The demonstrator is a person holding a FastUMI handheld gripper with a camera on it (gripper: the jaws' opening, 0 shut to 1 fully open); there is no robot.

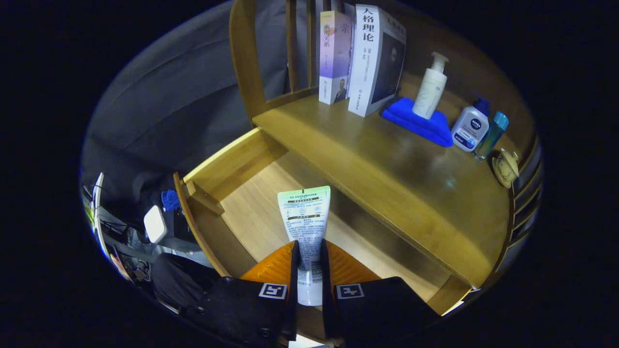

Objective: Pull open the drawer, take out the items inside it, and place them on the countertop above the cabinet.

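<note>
Tube [305, 222] clamped between both fingers of the gripper [309, 263], held above the open drawer [251, 212]; long axis runs along the fingers, flat crimped end pointing far, toward the countertop [387, 169].

dim, warm | glare on countertop [449, 183] | fisheye-bent edges | sharp

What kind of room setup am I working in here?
Probably a mock bedroom or dresser corner: a wooden cabinet top carries books and toiletry bottles, above an open drawer. The tool is shut on a tube over the drawer.
</note>
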